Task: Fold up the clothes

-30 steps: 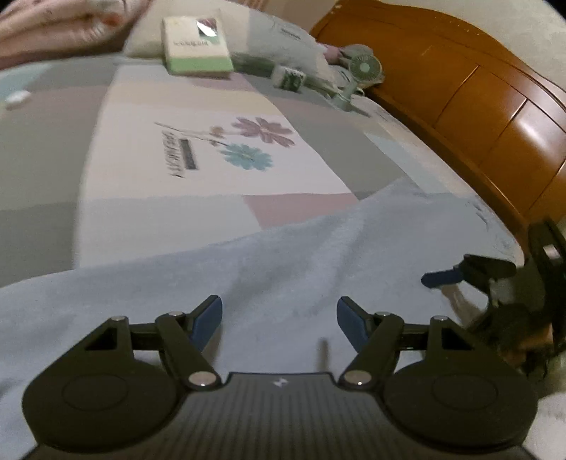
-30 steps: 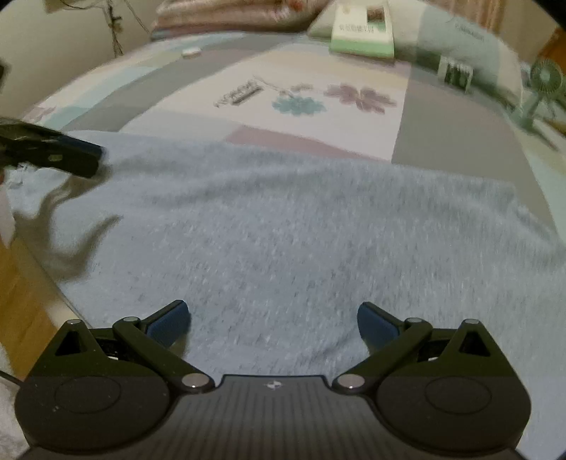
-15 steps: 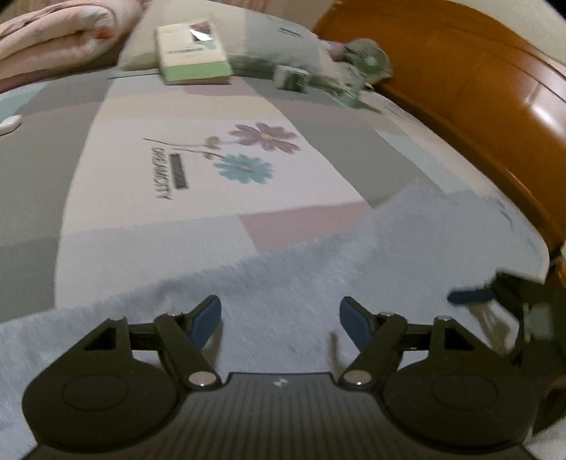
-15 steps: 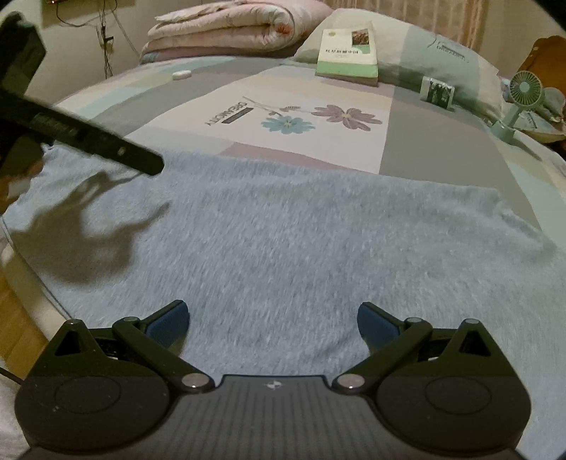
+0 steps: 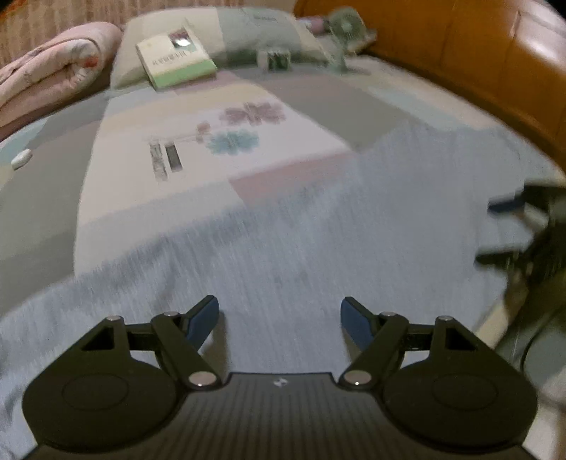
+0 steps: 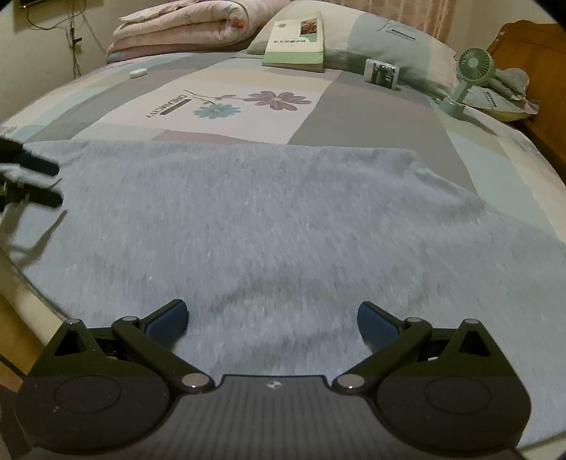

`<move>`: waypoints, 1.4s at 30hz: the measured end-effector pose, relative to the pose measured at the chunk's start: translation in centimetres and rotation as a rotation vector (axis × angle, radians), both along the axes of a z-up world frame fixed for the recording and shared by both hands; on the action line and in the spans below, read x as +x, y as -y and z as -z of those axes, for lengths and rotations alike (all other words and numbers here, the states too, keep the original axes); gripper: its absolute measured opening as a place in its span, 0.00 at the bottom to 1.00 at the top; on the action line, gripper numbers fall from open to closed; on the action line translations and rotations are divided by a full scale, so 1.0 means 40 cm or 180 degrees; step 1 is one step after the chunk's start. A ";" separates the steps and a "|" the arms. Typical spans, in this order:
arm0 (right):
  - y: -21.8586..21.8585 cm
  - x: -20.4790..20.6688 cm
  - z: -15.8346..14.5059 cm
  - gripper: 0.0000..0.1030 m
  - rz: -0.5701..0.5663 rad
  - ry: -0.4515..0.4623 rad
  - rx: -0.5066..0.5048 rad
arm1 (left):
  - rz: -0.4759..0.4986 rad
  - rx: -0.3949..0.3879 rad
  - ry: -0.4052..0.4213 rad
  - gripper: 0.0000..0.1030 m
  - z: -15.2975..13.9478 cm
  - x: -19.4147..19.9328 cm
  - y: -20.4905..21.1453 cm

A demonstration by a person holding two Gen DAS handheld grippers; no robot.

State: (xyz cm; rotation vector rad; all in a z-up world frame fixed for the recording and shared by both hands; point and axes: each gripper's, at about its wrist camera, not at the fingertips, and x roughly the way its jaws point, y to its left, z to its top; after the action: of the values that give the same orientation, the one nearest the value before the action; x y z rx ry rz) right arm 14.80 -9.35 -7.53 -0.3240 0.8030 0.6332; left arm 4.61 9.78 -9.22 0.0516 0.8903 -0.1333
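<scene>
Spread flat on the bed (image 6: 353, 116), the blue garment (image 6: 269, 219) lies under both wide, empty grippers (image 5: 279, 318) (image 6: 272, 318), whose fingers might pinch the sheet too.

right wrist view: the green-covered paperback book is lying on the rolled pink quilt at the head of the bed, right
Not quite. The green-covered paperback book lies on the pale grey-green pillow, not the rolled pink quilt, which sits beside that pillow. The right wrist view shows it.
</scene>
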 end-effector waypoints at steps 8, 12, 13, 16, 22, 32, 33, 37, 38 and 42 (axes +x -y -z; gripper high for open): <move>0.021 -0.013 -0.021 1.00 -0.0079 -0.0008 -0.0138 | 0.0284 0.0275 0.0106 0.77 -0.010 -0.077 0.074; 0.015 -0.008 -0.042 1.00 -0.0076 0.0078 -0.0221 | 0.0440 0.0302 0.0343 0.77 -0.034 -0.056 0.098; 0.007 -0.005 -0.046 1.00 -0.0073 0.0144 -0.0256 | 0.0477 0.0287 0.0397 0.77 -0.034 -0.043 0.108; 0.002 0.022 -0.039 1.00 0.0034 0.0116 -0.0256 | 0.0523 0.0190 0.0425 0.77 -0.008 0.010 0.130; 0.090 0.007 -0.030 1.00 0.0328 -0.0102 0.0068 | 0.0401 -0.0043 0.0025 0.80 0.011 0.044 0.112; 0.161 0.043 -0.001 1.00 0.0836 -0.0035 -0.0012 | 0.0604 -0.0381 0.0224 0.80 -0.037 0.197 0.179; 0.161 0.042 -0.001 1.00 0.0832 -0.0031 -0.0010 | 0.0587 -0.0395 0.0154 0.80 -0.022 0.218 0.183; 0.165 0.039 0.000 1.00 0.0819 -0.0005 -0.0001 | 0.0339 -0.0291 0.0094 0.79 0.022 0.284 0.171; 0.165 0.038 0.001 1.00 0.0821 0.0007 0.0003 | 0.0283 -0.0271 0.0081 0.79 0.029 0.298 0.169; 0.164 0.030 0.004 1.00 0.0834 0.0031 0.0017 | 0.0233 -0.0311 0.0096 0.79 -0.008 0.291 0.165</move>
State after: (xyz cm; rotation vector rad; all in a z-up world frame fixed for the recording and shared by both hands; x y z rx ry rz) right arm 16.01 -15.93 -7.68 -0.2120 0.8179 0.3879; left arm 16.24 3.18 -8.91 -0.0049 0.8511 -0.2438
